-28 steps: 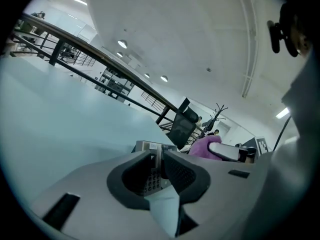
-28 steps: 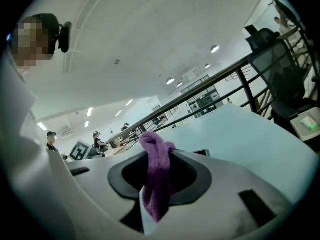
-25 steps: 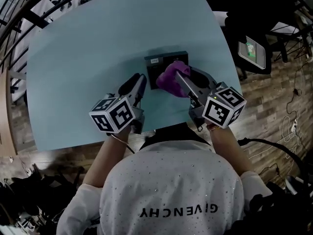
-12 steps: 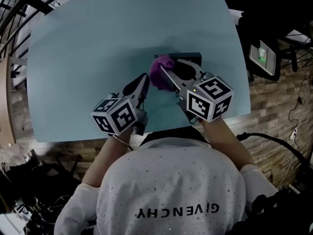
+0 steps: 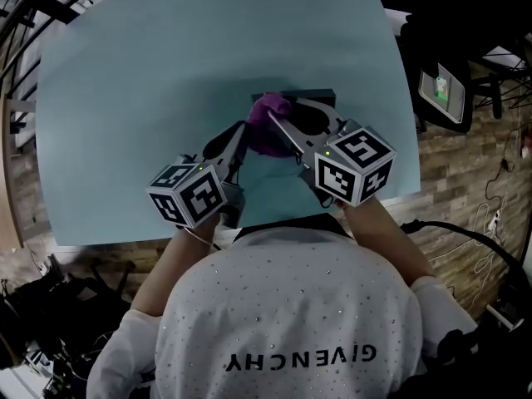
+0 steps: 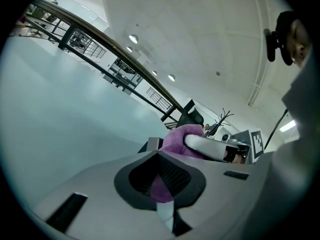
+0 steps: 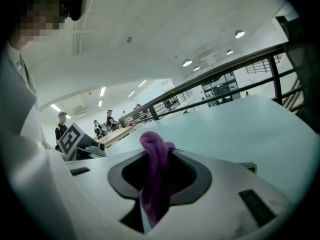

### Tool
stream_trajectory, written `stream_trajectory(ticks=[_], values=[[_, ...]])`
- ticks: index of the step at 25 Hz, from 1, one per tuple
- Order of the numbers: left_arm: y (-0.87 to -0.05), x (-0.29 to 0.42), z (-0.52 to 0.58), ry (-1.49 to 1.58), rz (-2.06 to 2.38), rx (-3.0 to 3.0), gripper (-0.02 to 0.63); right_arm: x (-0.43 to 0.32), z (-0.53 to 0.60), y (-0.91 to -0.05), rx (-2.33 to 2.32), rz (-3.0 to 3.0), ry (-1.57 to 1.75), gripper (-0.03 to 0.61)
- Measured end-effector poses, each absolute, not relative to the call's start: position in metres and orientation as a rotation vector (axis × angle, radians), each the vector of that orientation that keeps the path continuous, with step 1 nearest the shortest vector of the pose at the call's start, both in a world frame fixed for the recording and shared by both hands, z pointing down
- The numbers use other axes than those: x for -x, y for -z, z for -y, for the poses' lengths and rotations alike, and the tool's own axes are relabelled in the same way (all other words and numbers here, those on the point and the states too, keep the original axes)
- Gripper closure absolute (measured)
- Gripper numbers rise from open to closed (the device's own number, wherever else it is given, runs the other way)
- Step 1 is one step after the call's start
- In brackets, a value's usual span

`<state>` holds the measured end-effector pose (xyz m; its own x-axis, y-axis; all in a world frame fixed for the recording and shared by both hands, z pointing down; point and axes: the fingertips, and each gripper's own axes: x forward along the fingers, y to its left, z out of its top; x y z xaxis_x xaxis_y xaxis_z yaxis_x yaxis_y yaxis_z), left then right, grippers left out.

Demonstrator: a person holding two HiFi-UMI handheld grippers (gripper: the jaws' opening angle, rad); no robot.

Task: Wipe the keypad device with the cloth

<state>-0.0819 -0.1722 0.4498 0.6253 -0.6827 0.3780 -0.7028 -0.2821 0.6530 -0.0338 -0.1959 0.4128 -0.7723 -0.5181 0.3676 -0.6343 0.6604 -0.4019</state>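
The dark keypad device (image 5: pixel 321 96) lies flat on the light blue table (image 5: pixel 150 81), mostly covered by cloth and gripper. My right gripper (image 5: pixel 273 121) is shut on the purple cloth (image 5: pixel 264 131) and presses it on the device's left end. In the right gripper view the cloth (image 7: pixel 152 174) hangs bunched between the jaws of that gripper (image 7: pixel 157 146). My left gripper (image 5: pixel 241 137) lies low on the table just left of the cloth, jaws together. In the left gripper view its tips (image 6: pixel 161 158) meet, with the cloth (image 6: pixel 182 136) and a corner of the device (image 6: pixel 152 144) just beyond.
The table's near edge (image 5: pixel 274 223) runs right under both marker cubes. A stand with a small screen (image 5: pixel 439 90) is off the table's right side, over wooden floor with cables (image 5: pixel 490 223). Black railings (image 5: pixel 25 23) border the far left.
My right gripper has dragged the cloth leftward across the device, from its right part to its left end. The left gripper has stayed almost where it was.
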Motion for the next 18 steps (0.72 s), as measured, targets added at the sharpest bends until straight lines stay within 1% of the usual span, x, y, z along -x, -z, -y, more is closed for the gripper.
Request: stream_trajectory(ticks=[7,18], values=[[-0.451,0.077,0.174,-0.037,1.093,-2.002,0.621,0.006,0.197,-0.413,-0.981,2.633,-0.816,0.482],[-0.429,0.071,0.182,0.016,1.11,-2.026,0.621,-0.053,0.204,-0.414,-1.153,2.567,-0.839,0.481]])
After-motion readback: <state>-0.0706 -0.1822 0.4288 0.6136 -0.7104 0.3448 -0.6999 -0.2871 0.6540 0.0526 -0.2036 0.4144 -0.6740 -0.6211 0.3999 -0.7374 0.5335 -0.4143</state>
